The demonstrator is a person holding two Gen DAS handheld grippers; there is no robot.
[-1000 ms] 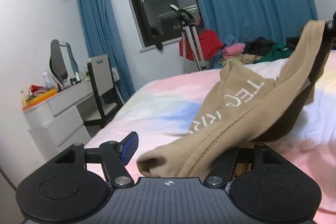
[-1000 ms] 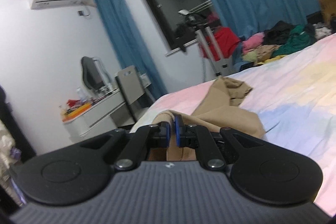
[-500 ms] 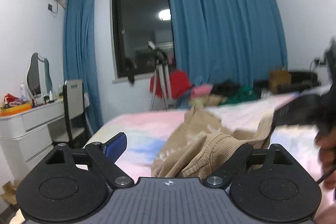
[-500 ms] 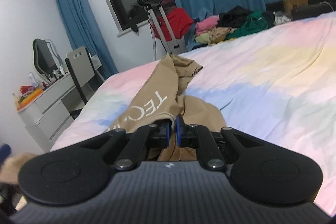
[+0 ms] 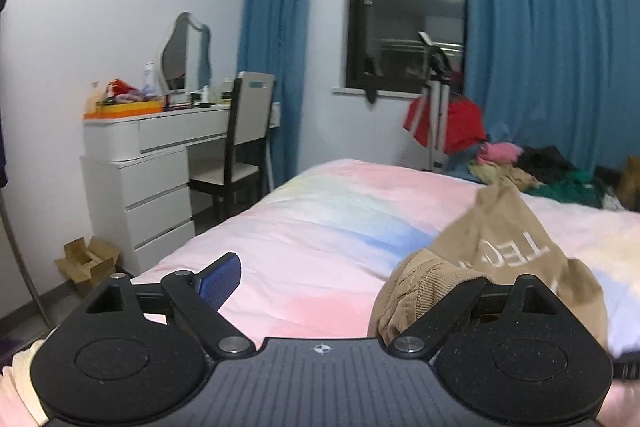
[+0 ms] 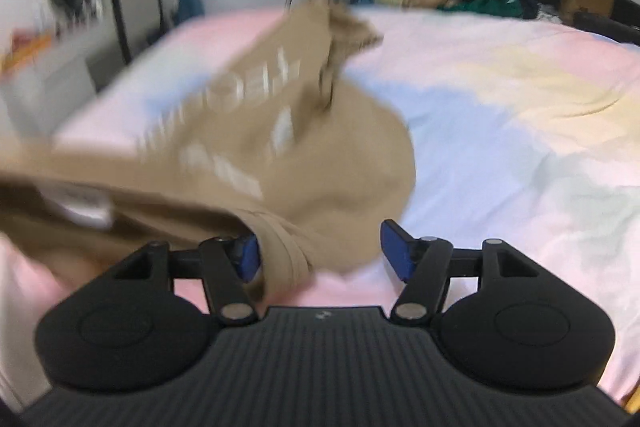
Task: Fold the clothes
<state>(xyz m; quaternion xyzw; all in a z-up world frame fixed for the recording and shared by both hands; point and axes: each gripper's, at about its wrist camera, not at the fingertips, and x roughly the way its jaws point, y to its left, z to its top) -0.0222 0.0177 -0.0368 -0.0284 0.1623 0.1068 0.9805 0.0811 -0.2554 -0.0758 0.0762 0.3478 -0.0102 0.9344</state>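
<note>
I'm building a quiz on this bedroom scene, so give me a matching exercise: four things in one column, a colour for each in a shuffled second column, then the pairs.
Things:
1. curtains
2. garment on the bed
3. dresser
4. cloth draped on the tripod

Colours:
A. white
B. red
C. tan with white lettering
D. blue

Pairs: 1-D, 2-C, 3-A, 4-B

tan garment (image 5: pixel 516 247) | white print, upside down, "TEC" legible | rest unreadable
</note>
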